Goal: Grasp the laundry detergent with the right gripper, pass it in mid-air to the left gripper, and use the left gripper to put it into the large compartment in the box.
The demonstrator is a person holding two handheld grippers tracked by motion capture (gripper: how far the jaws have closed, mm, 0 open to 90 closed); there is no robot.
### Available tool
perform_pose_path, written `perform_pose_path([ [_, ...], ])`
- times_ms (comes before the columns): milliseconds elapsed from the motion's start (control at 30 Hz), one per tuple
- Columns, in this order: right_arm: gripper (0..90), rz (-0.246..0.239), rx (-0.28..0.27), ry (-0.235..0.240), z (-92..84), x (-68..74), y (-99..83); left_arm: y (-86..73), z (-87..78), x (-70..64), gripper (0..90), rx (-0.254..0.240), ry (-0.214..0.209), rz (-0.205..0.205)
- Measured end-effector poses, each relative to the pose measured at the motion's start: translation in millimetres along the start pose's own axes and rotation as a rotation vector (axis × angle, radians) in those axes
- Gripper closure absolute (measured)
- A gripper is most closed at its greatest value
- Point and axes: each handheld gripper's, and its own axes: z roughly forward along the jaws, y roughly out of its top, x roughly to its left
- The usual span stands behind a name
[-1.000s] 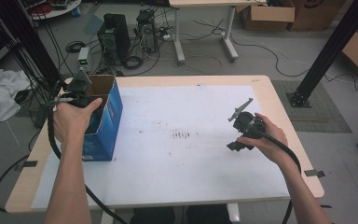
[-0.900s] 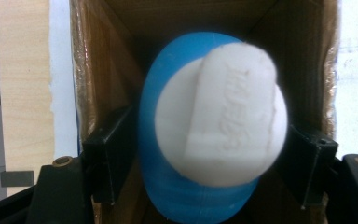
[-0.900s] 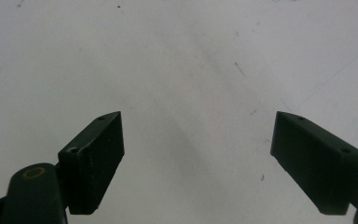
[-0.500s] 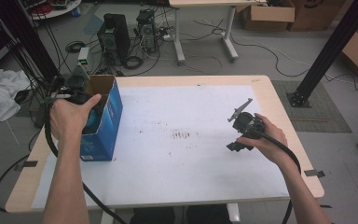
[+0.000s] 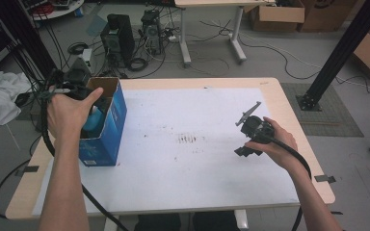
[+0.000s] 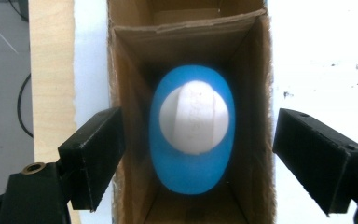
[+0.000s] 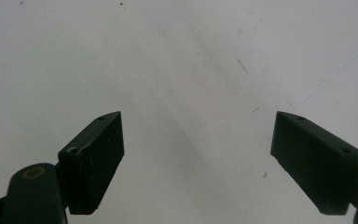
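Note:
A blue bottle [image 6: 192,172] with a white cap [image 6: 193,116] stands inside an open blue cardboard box [image 5: 110,129] at the table's left side. In the high view a bit of the bottle [image 5: 92,120] shows under my left hand. My left gripper [image 6: 198,122] hangs over the box mouth. Its jaws have just been opening and now stand wide on either side of the bottle, touching nothing. My right gripper [image 5: 250,137] hovers open over the bare white table top [image 7: 191,56] at the right, with nothing between its jaws.
The white sheet [image 5: 192,144] covers most of the wooden table [image 5: 289,110]. The box sits close to the table's left edge. On the floor beyond are computer towers [image 5: 118,36], cables, a second table and cardboard boxes [image 5: 277,14]. A black post [image 5: 339,48] stands at the right.
My left hand has lifted a little above the box and drawn slightly toward the left. The right hand and its gripper have stayed where they were.

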Motion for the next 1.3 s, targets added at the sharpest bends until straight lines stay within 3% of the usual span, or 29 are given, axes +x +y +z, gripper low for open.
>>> perform_pose_path([
  [500, 17.1, 0.004, 0.006, 0.003, 0.4, -0.5, -1.4, 9.0, -22.2, -14.7, 17.5, 0.019, -0.005, 0.065],
  [900, 17.1, 0.012, 0.010, 0.001, -0.6, -1.7, -4.1, 19.6, -34.2, -20.2, 17.5, 0.042, -0.035, 0.088],
  [1067, 17.1, 0.012, 0.007, 0.002, -1.6, -1.6, -4.1, 23.8, -41.3, -28.4, 17.5, 0.048, -0.040, 0.121],
  [1300, 17.1, 0.010, 0.005, -0.001, -2.0, -2.0, -5.1, 28.4, -48.8, -50.0, 17.5, 0.041, -0.073, 0.193],
])
